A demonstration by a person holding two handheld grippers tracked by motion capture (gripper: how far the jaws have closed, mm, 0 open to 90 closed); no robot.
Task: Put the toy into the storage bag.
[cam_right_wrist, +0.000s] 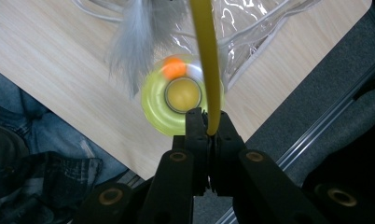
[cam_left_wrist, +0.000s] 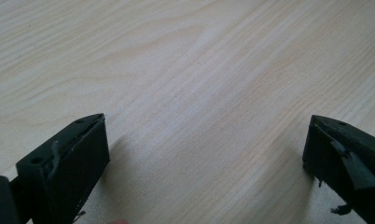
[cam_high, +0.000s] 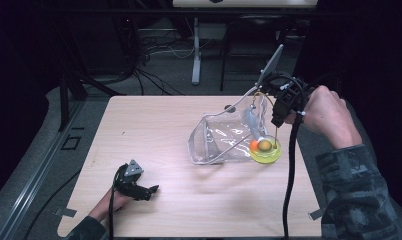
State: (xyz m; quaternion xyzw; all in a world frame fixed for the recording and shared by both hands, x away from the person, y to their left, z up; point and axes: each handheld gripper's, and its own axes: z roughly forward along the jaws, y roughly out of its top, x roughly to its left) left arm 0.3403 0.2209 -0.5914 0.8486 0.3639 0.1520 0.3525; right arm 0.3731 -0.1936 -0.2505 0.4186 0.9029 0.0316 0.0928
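Note:
A yellow-green round toy base (cam_high: 267, 155) (cam_right_wrist: 153, 103) sits near the table's right edge, with an orange ball (cam_high: 254, 144) (cam_right_wrist: 174, 67) and a yellow dome on top. A thin yellow rod (cam_high: 276, 131) (cam_right_wrist: 204, 46) rises from it, and a grey feather (cam_high: 251, 119) (cam_right_wrist: 129, 42) hangs beside it. My right gripper (cam_high: 277, 119) (cam_right_wrist: 209, 123) is above the base, shut on the rod. A clear plastic bag (cam_high: 214, 140) (cam_right_wrist: 251, 28) lies just left of the base, touching it. My left gripper (cam_high: 151, 190) (cam_left_wrist: 206, 149) rests open on bare wood at the front left.
The wooden table (cam_high: 154, 125) ends just right of the toy, with grey floor and a metal rail (cam_right_wrist: 316, 130) beyond. Cables and table legs (cam_high: 195, 50) stand behind the far edge. The person's sleeve (cam_high: 359, 190) covers the front right corner.

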